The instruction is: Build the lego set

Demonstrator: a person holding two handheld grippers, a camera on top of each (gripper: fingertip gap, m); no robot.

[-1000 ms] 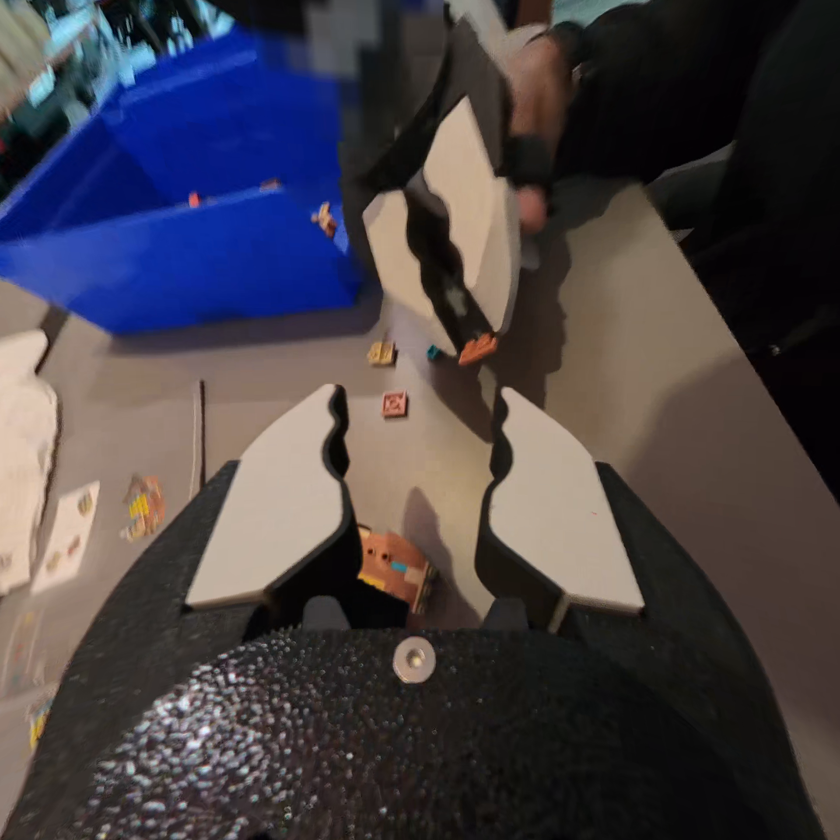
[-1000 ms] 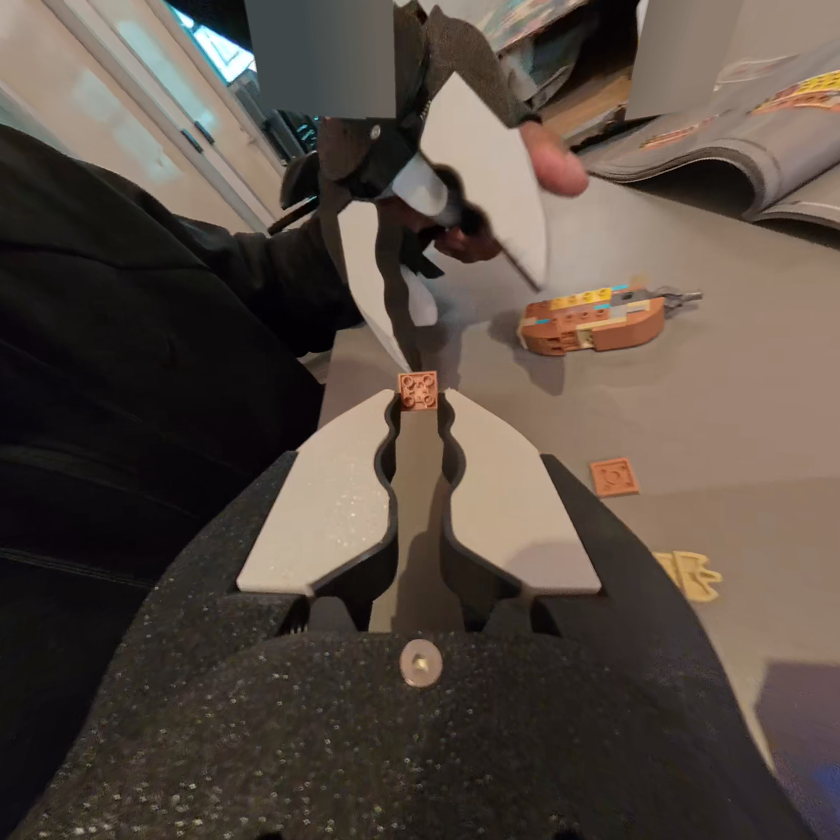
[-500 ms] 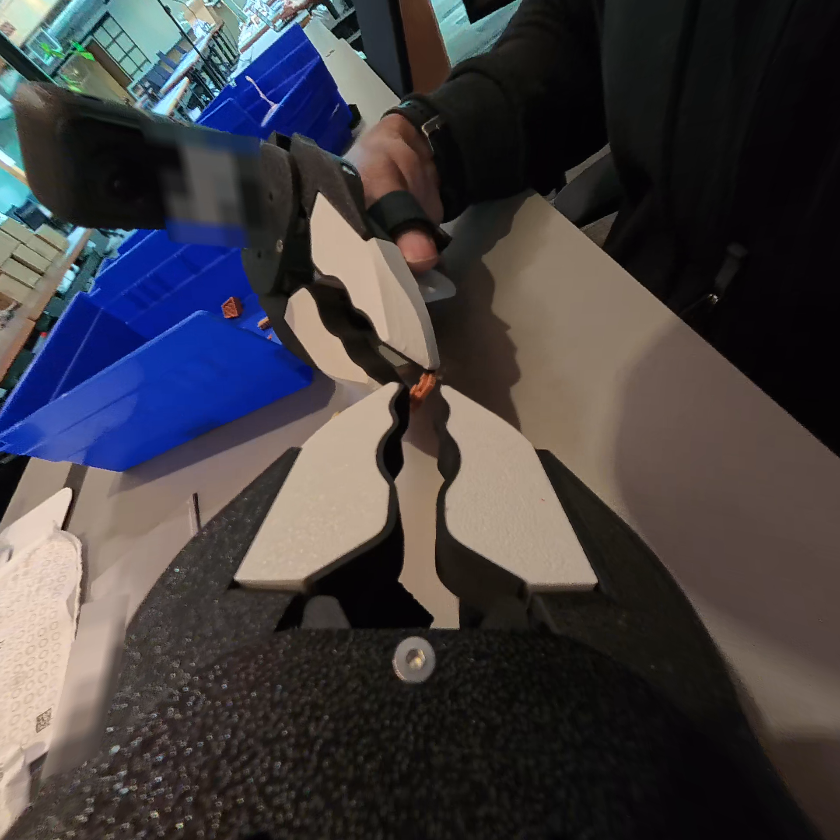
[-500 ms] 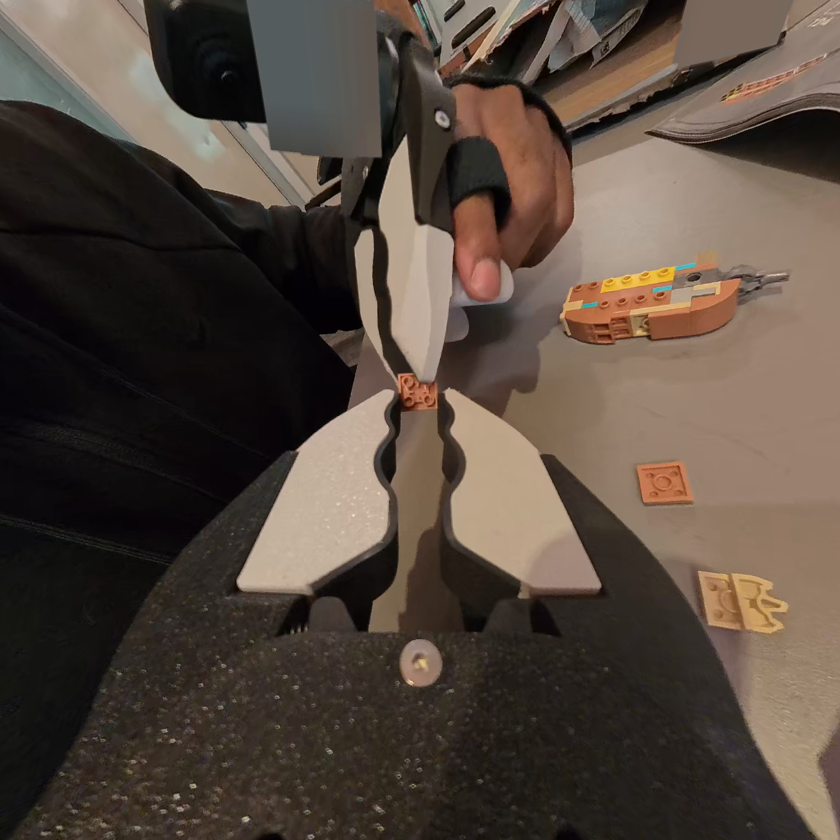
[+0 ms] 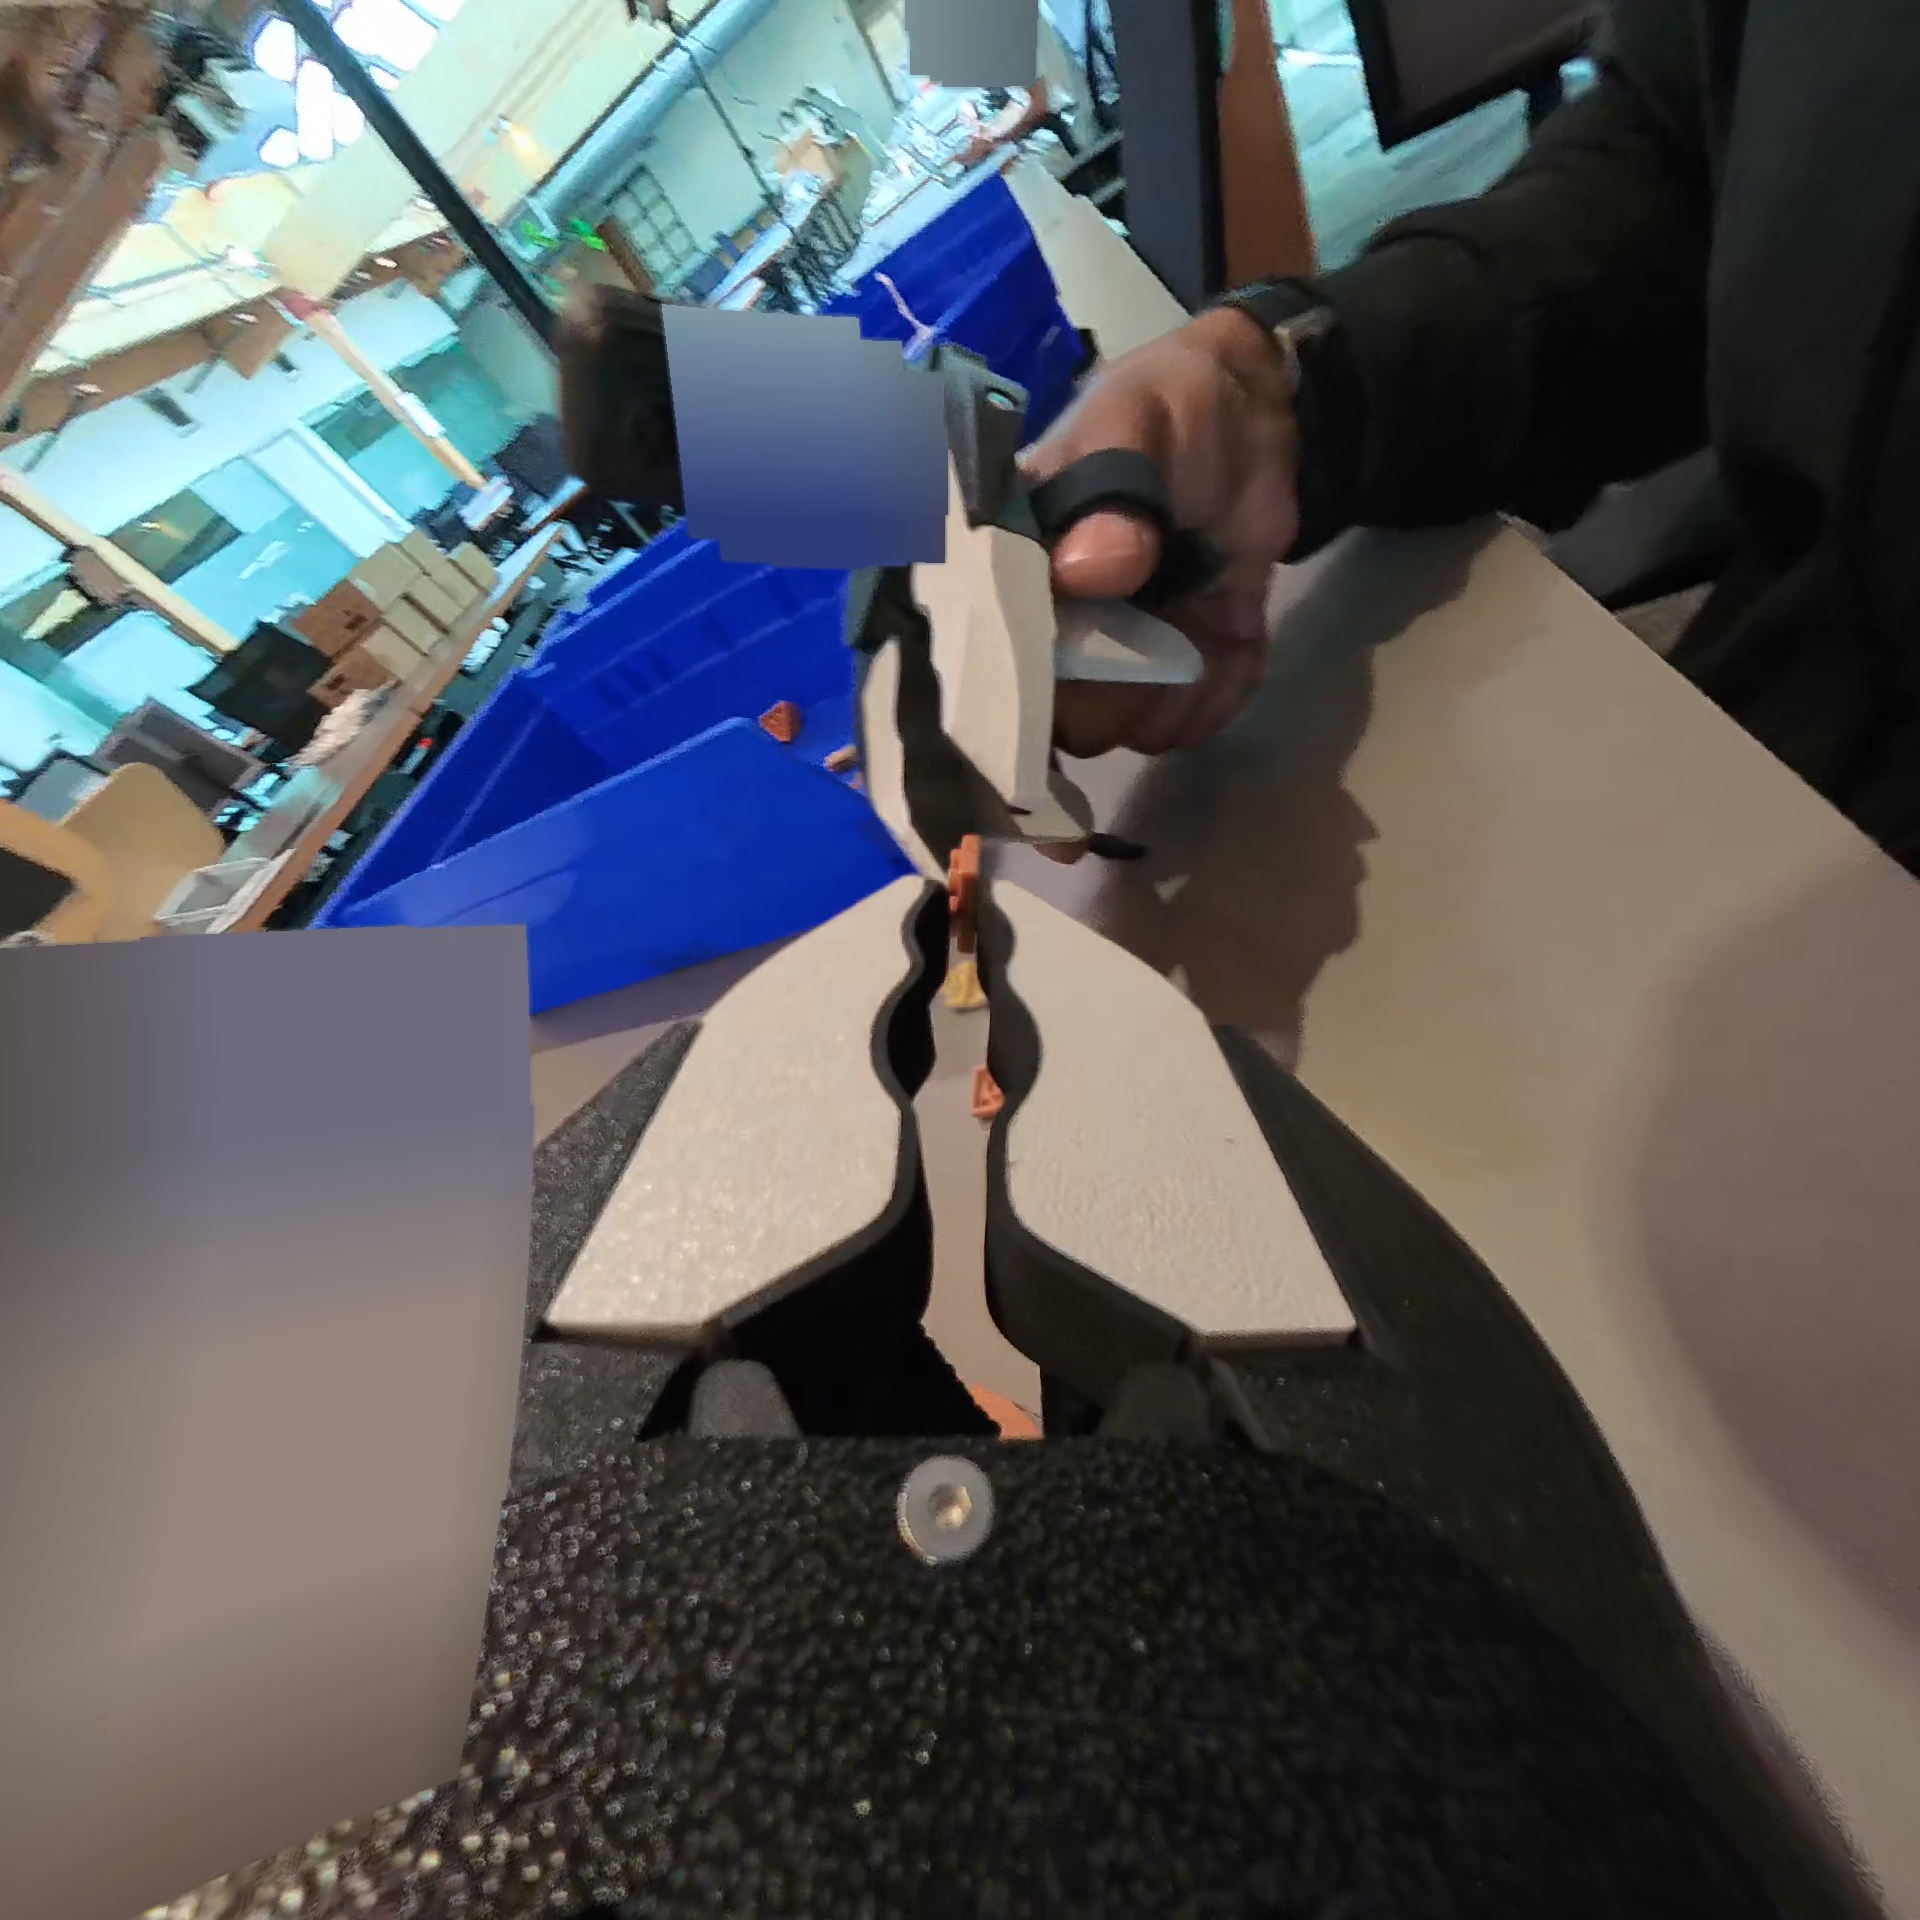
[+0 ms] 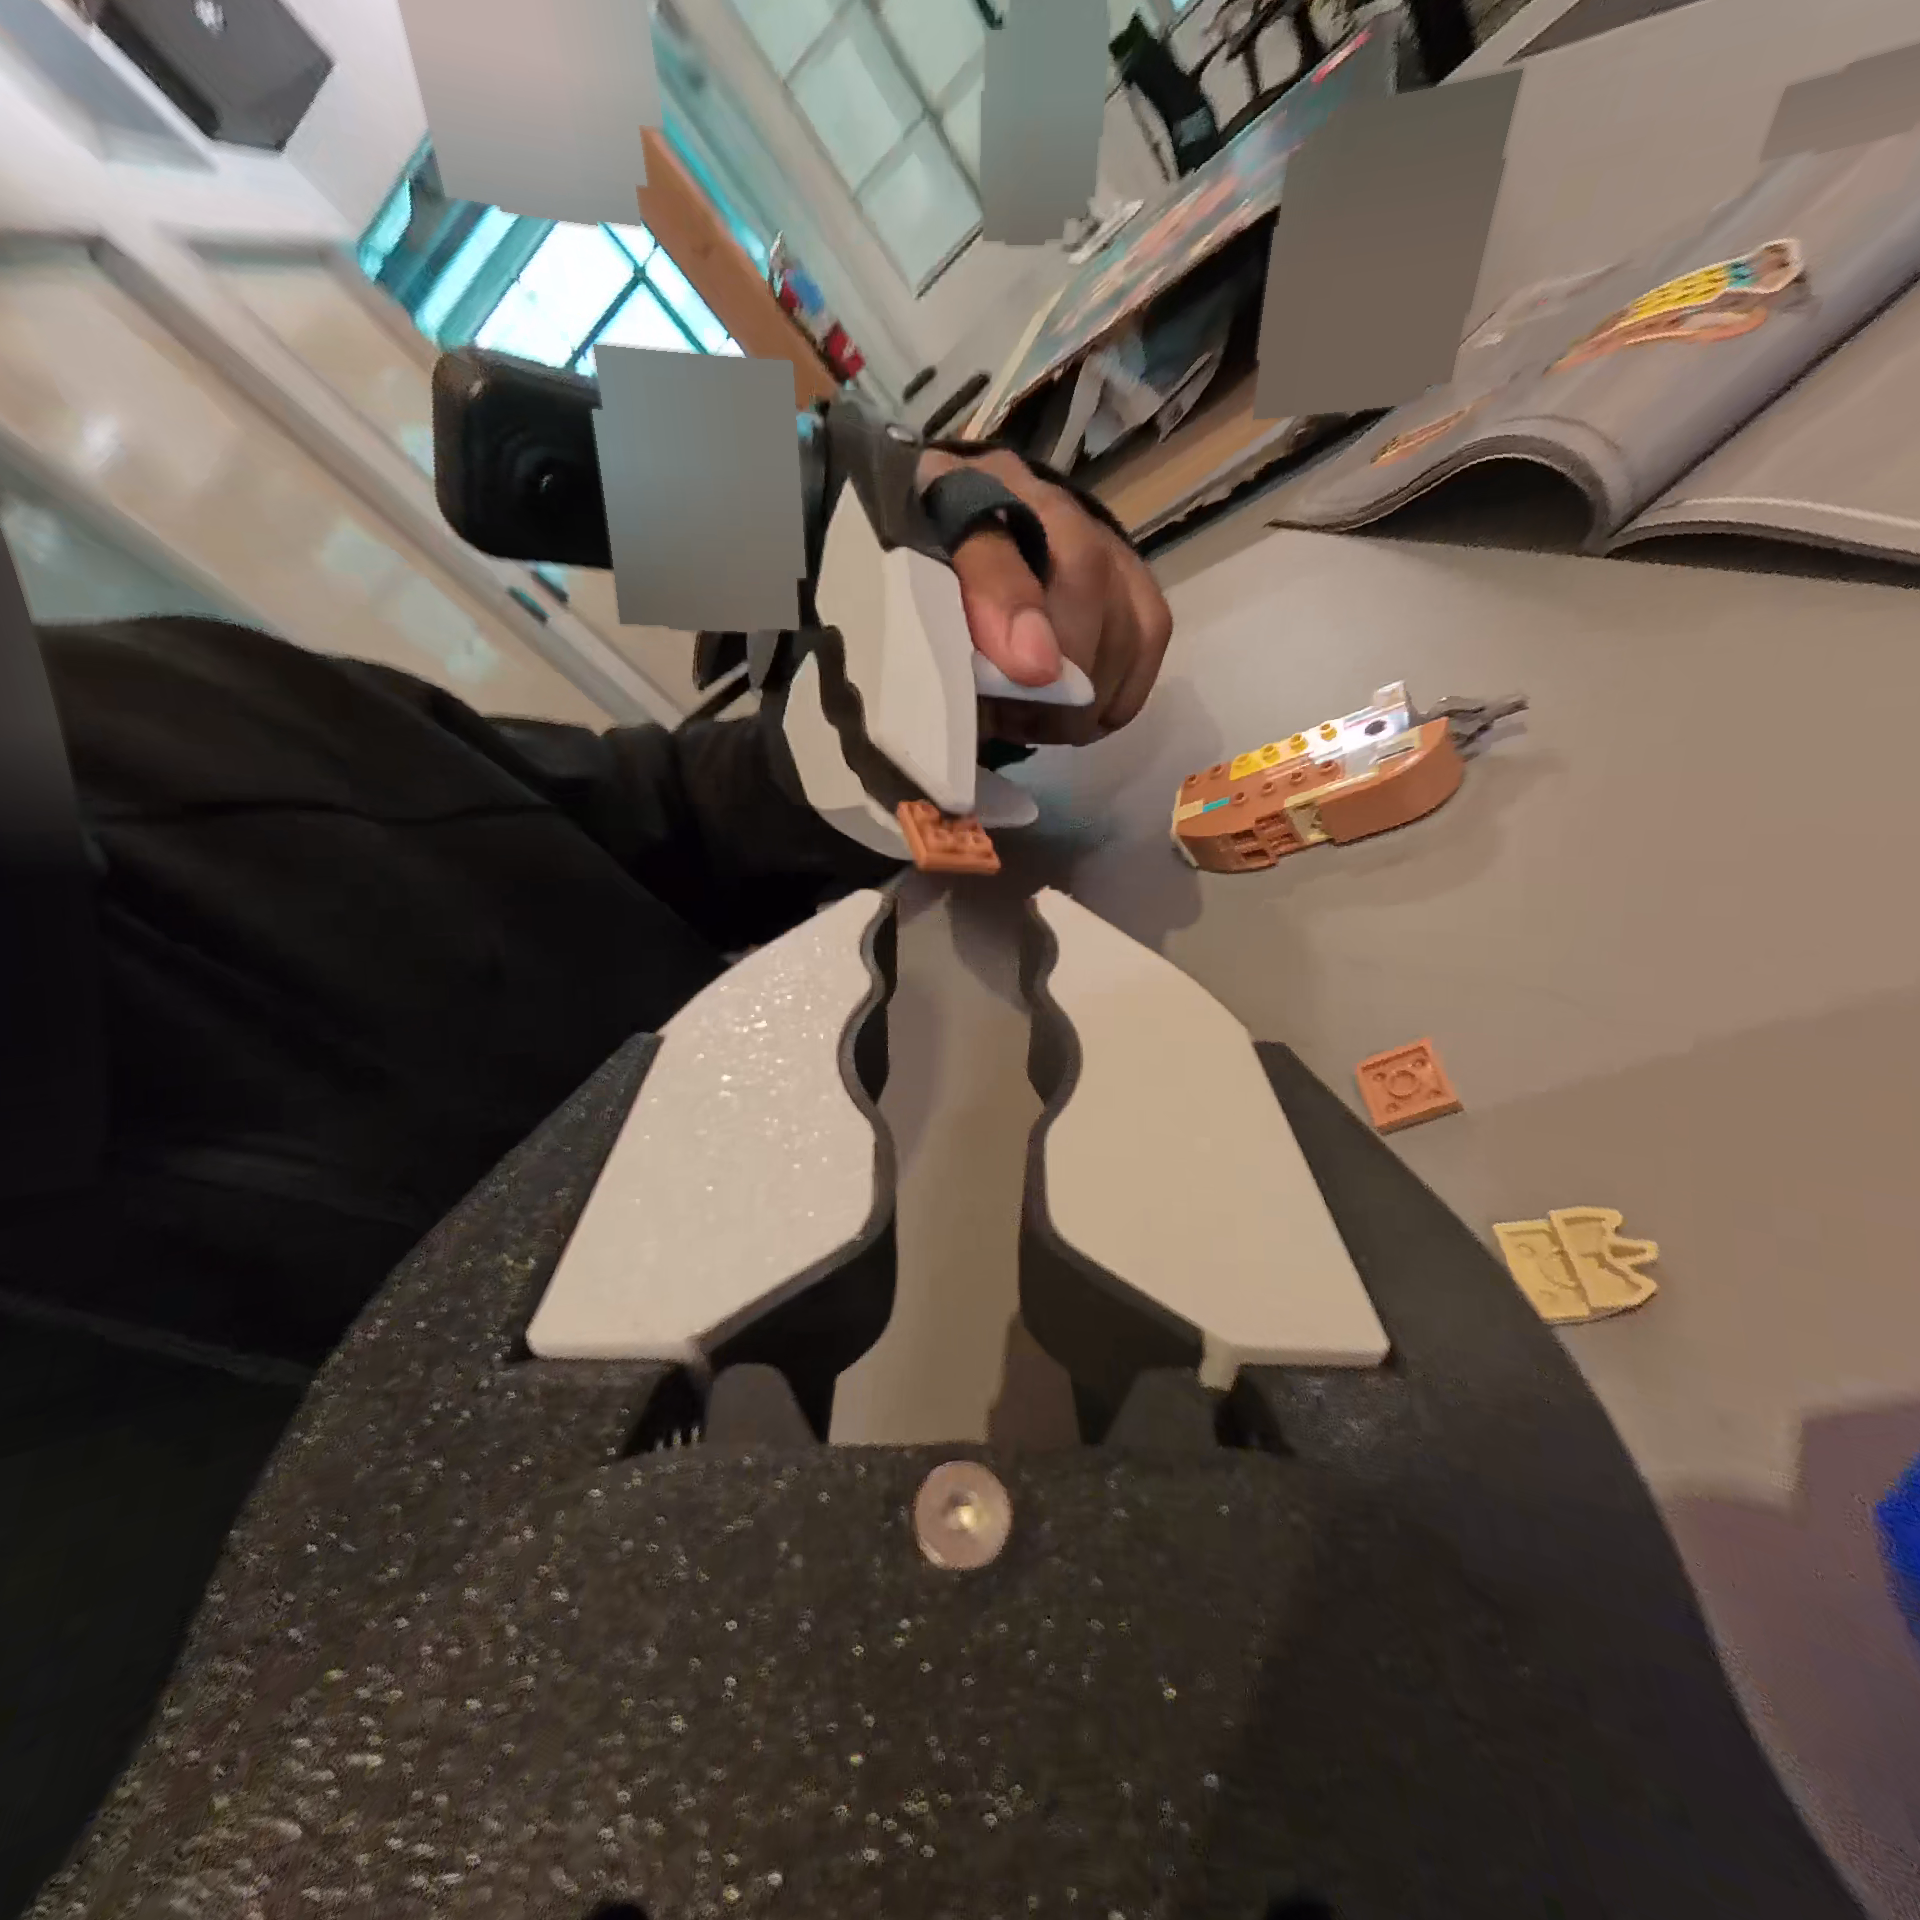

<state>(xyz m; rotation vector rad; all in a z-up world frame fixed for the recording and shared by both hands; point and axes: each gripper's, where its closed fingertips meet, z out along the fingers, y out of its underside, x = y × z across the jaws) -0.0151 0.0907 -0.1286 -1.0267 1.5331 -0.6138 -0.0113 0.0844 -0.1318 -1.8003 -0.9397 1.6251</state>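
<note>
A small orange square plate (image 5: 964, 883) is clamped edge-on between the tips of my left gripper (image 5: 964, 906), held up above the grey table (image 5: 1558, 935). In the right wrist view the same plate (image 6: 951, 837) sits in the left gripper (image 6: 940, 821), just beyond my own fingers. My right gripper (image 6: 966, 902) is open and empty, its tips right below the plate. It also shows in the left wrist view (image 5: 1003, 842), tips close to the plate. The brown boat-shaped lego build (image 6: 1320, 790) lies on the table to the right.
A loose orange square plate (image 6: 1408, 1083) and a tan piece (image 6: 1574, 1262) lie on the table at right. An open instruction booklet (image 6: 1662, 416) is at the far right. Blue bins (image 5: 644, 862) stand behind the left gripper. A person's dark sleeve is close by.
My left gripper rose from over the build, closed on the orange plate and took it. My right gripper, which held the plate, opened and let it go.
</note>
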